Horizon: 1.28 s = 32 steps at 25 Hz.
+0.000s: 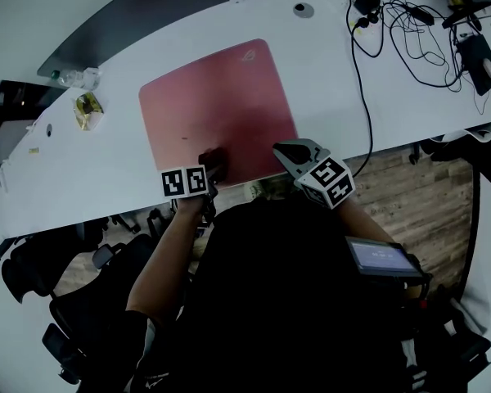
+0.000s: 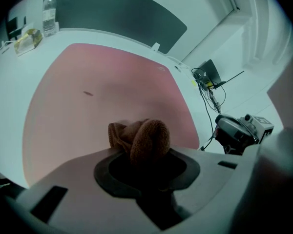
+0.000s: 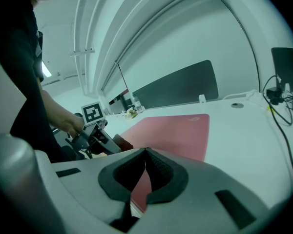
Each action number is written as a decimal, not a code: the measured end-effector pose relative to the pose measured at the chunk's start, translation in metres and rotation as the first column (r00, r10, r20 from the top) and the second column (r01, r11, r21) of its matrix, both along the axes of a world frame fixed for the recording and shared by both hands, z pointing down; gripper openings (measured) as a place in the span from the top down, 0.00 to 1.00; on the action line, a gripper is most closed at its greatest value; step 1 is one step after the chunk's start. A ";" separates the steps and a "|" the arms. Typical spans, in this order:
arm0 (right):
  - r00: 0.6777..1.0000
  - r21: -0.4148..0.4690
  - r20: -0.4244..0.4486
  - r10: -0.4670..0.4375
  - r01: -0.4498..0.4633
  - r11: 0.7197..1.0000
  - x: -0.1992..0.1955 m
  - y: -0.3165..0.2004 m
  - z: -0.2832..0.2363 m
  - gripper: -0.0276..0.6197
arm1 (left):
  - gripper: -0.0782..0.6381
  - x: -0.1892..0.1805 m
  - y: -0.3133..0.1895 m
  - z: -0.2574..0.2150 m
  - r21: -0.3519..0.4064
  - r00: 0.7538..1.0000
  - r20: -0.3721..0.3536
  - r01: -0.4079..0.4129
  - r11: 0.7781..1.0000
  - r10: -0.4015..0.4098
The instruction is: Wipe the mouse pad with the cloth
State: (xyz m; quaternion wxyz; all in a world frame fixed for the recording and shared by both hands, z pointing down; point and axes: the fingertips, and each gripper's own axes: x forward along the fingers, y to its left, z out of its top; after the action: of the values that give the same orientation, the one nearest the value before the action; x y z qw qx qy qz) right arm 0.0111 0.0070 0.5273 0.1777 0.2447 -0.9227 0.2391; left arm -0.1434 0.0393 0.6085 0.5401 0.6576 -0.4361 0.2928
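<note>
At the near edge of the mouse pad [image 1: 217, 105], toward its middle: left gripper [image 2: 146, 167], jaws closed on a bunched brown cloth [image 2: 145, 139], cloth bulging out past the jaw tips and resting on the pink surface. On that gripper's handle: a hand [image 3: 71, 123], forearm bare, marker cube on top. Just to the right, by the pad's near right corner: right gripper [image 3: 145, 172], jaws brought together, ribbed pads meeting, nothing held between them; raised over the near table edge, aimed across the pad with the left gripper off to one side. Pad proper: pink-red, rectangular, rounded corners, small logo [image 1: 248, 56] at the far right corner, flat on a long white table [image 1: 335, 97]; one small dark speck [image 2: 88, 93] on its left half. Left of the pad, toward the table's far edge: clear water bottle [image 2: 49, 14] and yellowish wrapped packet [image 2: 28, 39], side by side, well apart from the cloth. Right of the pad: tangle of black cables [image 1: 405, 27], one strand trailing down over the near table edge, and a black device [image 1: 481, 65] at the far right. Behind the table: dark panel [image 3: 178, 87]. Below the near edge: wood-pattern floor [image 1: 409, 187] and black office chairs [image 1: 74, 301].
</note>
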 end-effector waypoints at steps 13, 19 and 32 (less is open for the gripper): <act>0.999 -0.011 0.002 0.035 -0.035 0.999 0.048 -0.004 0.004 0.92 | 0.73 0.075 -0.016 0.000 -0.015 0.995 -0.082 -0.052 0.999 0.050; 0.999 -0.014 0.004 0.051 -0.051 0.999 0.070 -0.007 0.007 0.92 | 0.73 0.115 -0.024 0.000 -0.018 0.991 -0.123 -0.064 0.998 0.061; 0.997 -0.015 0.005 0.071 -0.071 0.997 0.109 -0.005 0.009 0.92 | 0.73 0.197 -0.030 -0.002 -0.010 0.972 -0.204 -0.125 0.992 0.120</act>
State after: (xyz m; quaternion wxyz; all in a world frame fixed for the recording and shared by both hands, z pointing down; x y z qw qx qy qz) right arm 0.1196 0.0022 0.5363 0.1685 0.2754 -0.9120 0.2529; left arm 0.0534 0.0096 0.6066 0.5702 0.7035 -0.3339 0.2618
